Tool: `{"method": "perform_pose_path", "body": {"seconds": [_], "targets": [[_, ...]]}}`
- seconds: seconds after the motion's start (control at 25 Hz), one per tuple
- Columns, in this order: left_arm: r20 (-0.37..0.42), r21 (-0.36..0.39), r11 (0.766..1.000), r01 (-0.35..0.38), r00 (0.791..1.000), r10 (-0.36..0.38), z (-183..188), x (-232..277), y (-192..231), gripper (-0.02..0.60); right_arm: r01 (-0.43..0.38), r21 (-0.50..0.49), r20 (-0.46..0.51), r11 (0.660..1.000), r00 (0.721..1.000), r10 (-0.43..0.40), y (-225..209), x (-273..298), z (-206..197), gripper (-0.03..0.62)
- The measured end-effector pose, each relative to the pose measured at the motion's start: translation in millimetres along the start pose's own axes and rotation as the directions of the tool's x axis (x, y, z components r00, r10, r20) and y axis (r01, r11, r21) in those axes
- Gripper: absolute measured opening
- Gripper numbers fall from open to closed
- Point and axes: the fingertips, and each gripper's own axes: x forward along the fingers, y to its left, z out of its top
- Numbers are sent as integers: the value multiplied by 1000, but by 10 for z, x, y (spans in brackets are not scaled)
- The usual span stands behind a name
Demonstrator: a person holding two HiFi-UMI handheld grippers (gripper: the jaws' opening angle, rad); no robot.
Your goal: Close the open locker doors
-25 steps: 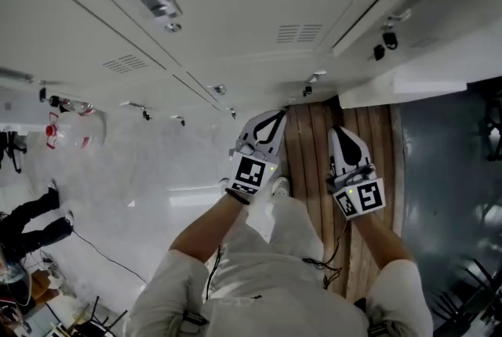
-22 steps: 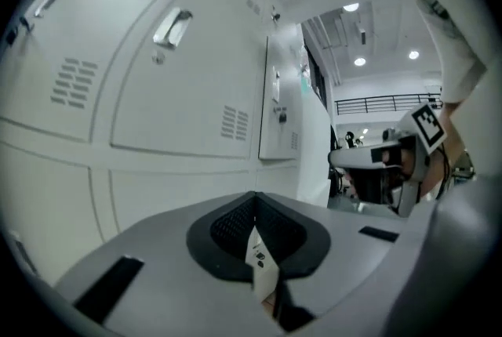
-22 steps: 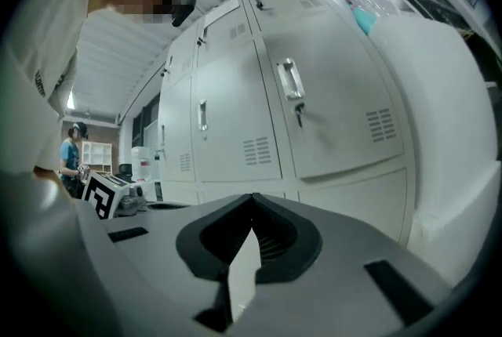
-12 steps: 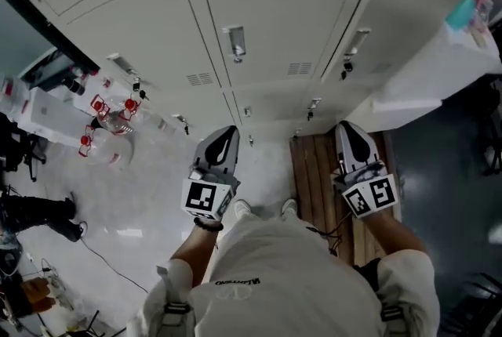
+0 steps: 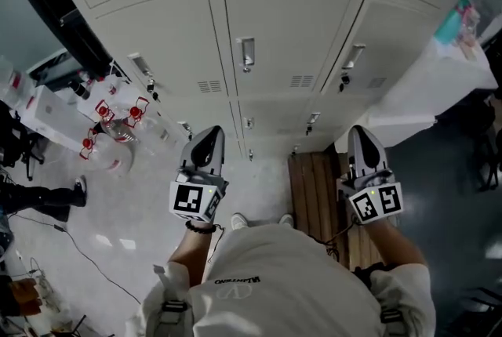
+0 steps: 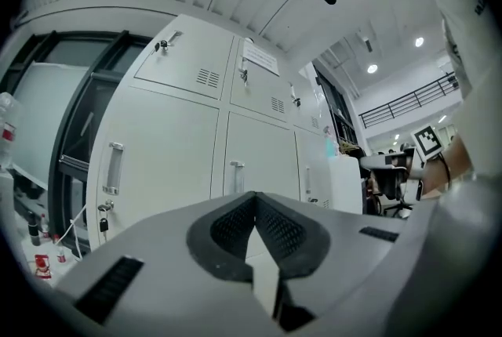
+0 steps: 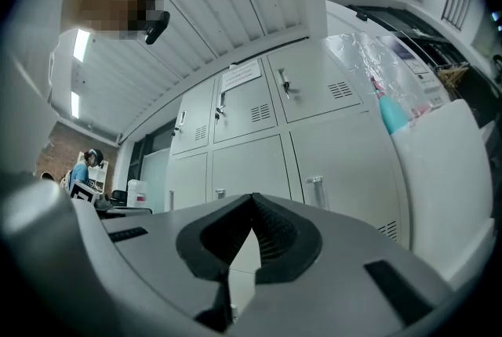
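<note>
**A:** How do the jaws stand?

**B:** The left gripper [image 6: 255,198] has its ribbed pads pressed tip to tip with nothing between them. The right gripper [image 7: 252,198] is the same, closed and empty.

**A:** And where are the locker doors [image 5: 286,34]?

**B:** Straight ahead of both grippers and apart from them: a white bank in rows. Every door that shows sits flush in its frame, each with a metal handle [image 5: 246,53] and small vent slots.

**A:** What is around them?

**B:** Both grippers are held up in front of the person, side by side and well apart. A wooden slatted mat [image 5: 312,190] lies on the floor below the right one. A white unit [image 5: 427,85] stands against the lockers at the right with a teal bottle [image 5: 450,23] on top.
</note>
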Motion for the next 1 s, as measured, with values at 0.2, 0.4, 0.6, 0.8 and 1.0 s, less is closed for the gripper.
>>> {"method": "perform_pose_path", "body": {"seconds": [0.2, 0.4, 0.6, 0.8, 1.0], "targets": [[11, 39, 999, -21, 1000, 20, 11, -45, 76, 3, -17, -3, -4, 1000, 1000, 17, 81, 35, -28, 8], [5, 50, 998, -27, 1000, 27, -29, -64, 136, 3, -29, -13, -7, 999, 1000, 29, 134, 49, -70, 8], [3, 59, 998, -20, 1000, 20, -33, -49, 126, 3, -32, -18, -18, 999, 999, 32, 139, 74, -89, 8], [-1, 70, 998, -9, 1000, 9, -40, -29, 67, 3, -45, -40, -23, 998, 999, 44, 154, 96, -94, 8], [4, 65, 998, 0, 1000, 0, -27, 15, 10, 3, -48, -35, -20, 998, 999, 47, 149, 115, -101, 8]]}}
